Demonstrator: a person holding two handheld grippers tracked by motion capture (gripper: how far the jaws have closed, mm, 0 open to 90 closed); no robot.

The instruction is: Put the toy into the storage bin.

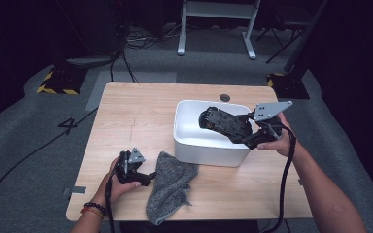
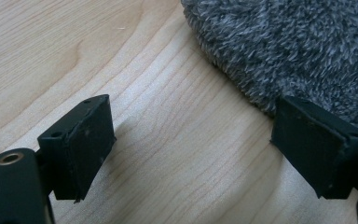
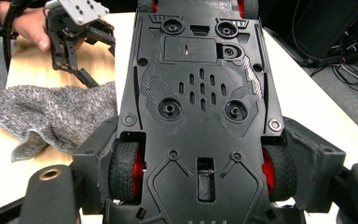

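Note:
A black toy car [image 1: 223,124] with red wheel hubs hangs over the white bin [image 1: 209,150]. My right gripper [image 1: 245,136] is shut on it. In the right gripper view the car [image 3: 200,93] shows its underside, and the right gripper [image 3: 200,168] presses its pads [image 3: 98,158] on the wheels at one end. A grey fuzzy cloth [image 1: 170,187] lies crumpled on the wooden table [image 1: 141,111] in front of the bin. My left gripper [image 1: 148,177] rests at the cloth's left edge. Its jaws [image 2: 191,135] stand open over bare wood, with the cloth [image 2: 298,46] just beyond one pad [image 2: 312,140].
The bin sits right of the table's middle. A dark round grommet [image 1: 225,97] is set in the table behind it. A white desk frame [image 1: 218,24] and cables lie on the grey floor beyond. The far left half of the table is bare wood.

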